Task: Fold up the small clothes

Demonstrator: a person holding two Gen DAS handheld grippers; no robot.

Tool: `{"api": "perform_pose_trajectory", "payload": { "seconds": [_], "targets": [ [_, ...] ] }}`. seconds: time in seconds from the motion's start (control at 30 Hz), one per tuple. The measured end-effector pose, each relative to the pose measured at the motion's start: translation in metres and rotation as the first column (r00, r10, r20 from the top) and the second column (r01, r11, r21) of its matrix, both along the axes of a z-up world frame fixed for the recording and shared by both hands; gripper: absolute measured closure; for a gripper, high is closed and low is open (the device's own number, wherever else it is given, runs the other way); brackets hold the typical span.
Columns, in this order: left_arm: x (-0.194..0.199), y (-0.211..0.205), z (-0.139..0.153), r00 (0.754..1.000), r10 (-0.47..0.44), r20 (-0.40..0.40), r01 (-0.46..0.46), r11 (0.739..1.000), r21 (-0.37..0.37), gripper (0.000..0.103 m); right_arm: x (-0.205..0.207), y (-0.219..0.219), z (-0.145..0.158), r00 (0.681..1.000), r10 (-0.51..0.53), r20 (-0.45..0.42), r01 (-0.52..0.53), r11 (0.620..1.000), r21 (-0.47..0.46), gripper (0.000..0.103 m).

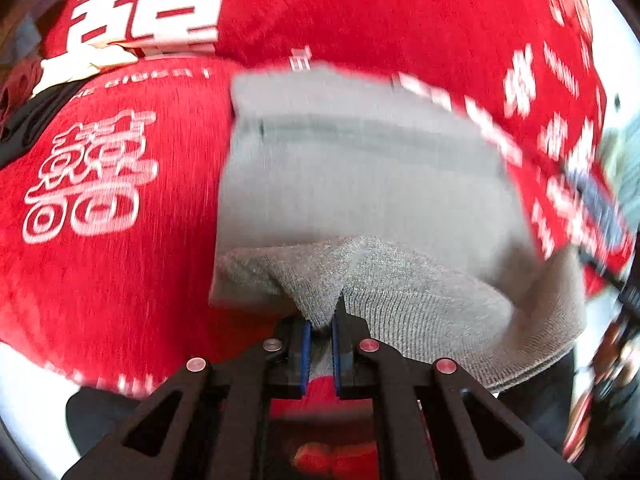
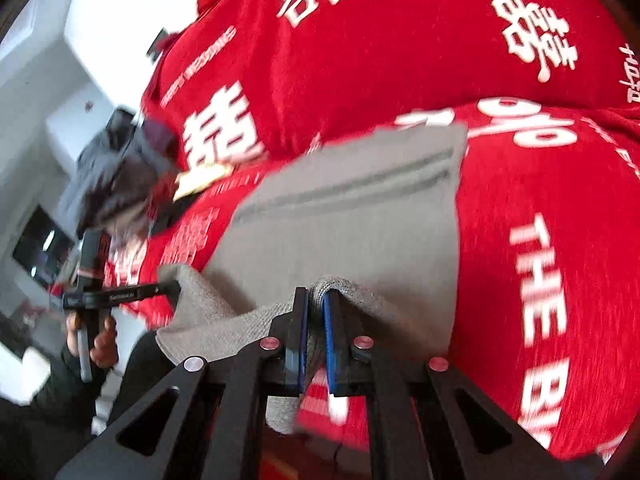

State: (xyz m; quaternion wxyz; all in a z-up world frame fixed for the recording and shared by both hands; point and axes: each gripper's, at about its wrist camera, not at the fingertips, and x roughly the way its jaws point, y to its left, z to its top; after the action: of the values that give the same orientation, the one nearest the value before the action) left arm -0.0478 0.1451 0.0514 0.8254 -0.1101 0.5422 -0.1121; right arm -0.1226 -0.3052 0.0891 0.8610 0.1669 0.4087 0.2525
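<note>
The left gripper pinches the near edge of the grey garment, and the right gripper clamps that same edge further along; the rest lies on the red bedspread. Uneven lifting could skew the fold. White furniture stands behind.

A red cloth printed with white characters lies beside white furniture.

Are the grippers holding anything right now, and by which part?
Both are shut on the grey garment: the left gripper pinches its near edge, and the right gripper pinches the same near edge further along.
</note>
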Motion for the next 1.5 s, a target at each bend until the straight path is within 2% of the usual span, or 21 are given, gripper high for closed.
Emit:
{"api": "perform_pose_trajectory", "payload": {
  "seconds": [0.07, 0.13, 0.23, 0.27, 0.3, 0.37, 0.4, 0.43, 0.5, 0.6, 0.67, 0.8, 0.83, 0.87, 0.9, 0.93, 0.97, 1.03, 1.1, 1.27, 1.5],
  "targets": [
    [0.023, 0.002, -0.008, 0.998, 0.059, -0.014, -0.060, 0.997, -0.042, 0.094, 0.024, -0.004, -0.008, 0.998, -0.053, -0.019, 0.053, 0.999, 0.010, 0.095],
    [0.048, -0.005, -0.026, 0.992, 0.111, -0.054, -0.113, 0.993, -0.037, 0.094, 0.045, -0.008, -0.019, 0.994, -0.092, -0.058, 0.091, 0.996, -0.013, 0.095],
    [0.062, -0.001, -0.047, 0.982, 0.137, -0.126, -0.146, 0.987, -0.068, 0.092, 0.065, -0.016, -0.044, 0.976, -0.120, -0.182, 0.124, 0.992, 0.010, 0.090],
    [0.060, 0.003, -0.045, 0.982, 0.146, -0.116, -0.156, 0.984, -0.085, 0.075, 0.066, -0.020, -0.050, 0.969, -0.124, -0.213, 0.134, 0.990, 0.033, 0.090],
    [0.057, 0.006, -0.044, 0.983, 0.143, -0.117, -0.156, 0.982, -0.111, 0.044, 0.063, -0.021, -0.053, 0.969, -0.121, -0.216, 0.135, 0.990, 0.048, 0.089],
    [0.047, 0.012, -0.042, 0.981, 0.150, -0.124, -0.169, 0.972, -0.164, 0.002, 0.053, -0.029, -0.054, 0.969, -0.116, -0.219, 0.137, 0.987, 0.083, 0.071],
    [0.039, 0.017, -0.038, 0.980, 0.171, -0.103, -0.188, 0.964, -0.186, 0.002, 0.050, -0.031, -0.054, 0.968, -0.117, -0.220, 0.140, 0.986, 0.093, 0.043],
    [0.035, 0.018, -0.034, 0.981, 0.174, -0.082, -0.187, 0.963, -0.192, 0.002, 0.046, -0.032, -0.054, 0.969, -0.117, -0.218, 0.144, 0.984, 0.109, 0.026],
    [0.033, 0.017, -0.034, 0.986, 0.152, -0.071, -0.163, 0.968, -0.189, 0.002, 0.040, -0.033, -0.055, 0.974, -0.105, -0.201, 0.137, 0.979, 0.151, 0.025],
    [0.038, 0.007, -0.041, 0.987, 0.123, -0.104, -0.139, 0.975, -0.174, 0.002, 0.044, -0.029, -0.058, 0.973, -0.086, -0.215, 0.128, 0.973, 0.191, 0.026],
    [0.039, -0.001, -0.039, 0.989, 0.117, -0.096, -0.131, 0.977, -0.165, 0.002, 0.047, -0.023, -0.059, 0.974, -0.051, -0.220, 0.104, 0.967, 0.234, 0.026],
    [0.047, -0.009, -0.042, 0.990, 0.098, -0.098, -0.113, 0.981, -0.161, 0.005, 0.055, -0.008, -0.063, 0.977, -0.032, -0.212, 0.073, 0.980, 0.188, 0.026],
    [0.051, -0.011, -0.046, 0.991, 0.089, -0.103, -0.105, 0.983, -0.153, 0.011, 0.059, -0.005, -0.067, 0.975, -0.033, -0.220, 0.074, 0.981, 0.181, 0.028],
    [0.054, -0.010, -0.051, 0.990, 0.081, -0.115, -0.097, 0.985, -0.140, 0.026, 0.064, -0.002, -0.071, 0.974, -0.030, -0.225, 0.072, 0.981, 0.179, 0.034],
    [0.058, -0.012, -0.052, 0.990, 0.093, -0.109, -0.104, 0.990, -0.095, 0.040, 0.067, 0.001, -0.072, 0.974, -0.024, -0.226, 0.064, 0.983, 0.172, 0.057],
    [0.057, -0.011, -0.048, 0.991, 0.094, -0.099, -0.102, 0.991, -0.082, 0.054, 0.070, 0.005, -0.071, 0.974, -0.010, -0.226, 0.046, 0.987, 0.154, 0.083],
    [0.057, -0.009, -0.045, 0.992, 0.077, -0.098, -0.086, 0.993, -0.086, 0.093, 0.070, 0.008, -0.068, 0.976, 0.005, -0.218, 0.026, 0.989, 0.143, 0.091],
    [0.057, -0.007, -0.041, 0.991, 0.052, -0.122, -0.066, 0.991, -0.114, 0.094, 0.065, 0.016, -0.052, 0.986, 0.023, -0.167, -0.010, 0.997, 0.080, 0.094],
    [0.054, -0.004, -0.027, 0.994, 0.056, -0.088, -0.066, 0.992, -0.104, 0.094, 0.062, 0.022, -0.033, 0.992, 0.041, -0.119, -0.036, 0.998, 0.048, 0.094],
    [0.061, 0.001, 0.005, 0.997, 0.080, -0.017, -0.081, 0.990, -0.119, 0.094, 0.068, 0.021, 0.005, 0.998, 0.037, -0.044, -0.035, 0.998, 0.049, 0.095],
    [0.094, 0.004, 0.034, 0.991, 0.126, 0.052, -0.117, 0.981, -0.153, 0.094, 0.097, 0.016, 0.031, 1.000, -0.014, -0.018, 0.015, 0.998, 0.053, 0.095]
  ]
}}
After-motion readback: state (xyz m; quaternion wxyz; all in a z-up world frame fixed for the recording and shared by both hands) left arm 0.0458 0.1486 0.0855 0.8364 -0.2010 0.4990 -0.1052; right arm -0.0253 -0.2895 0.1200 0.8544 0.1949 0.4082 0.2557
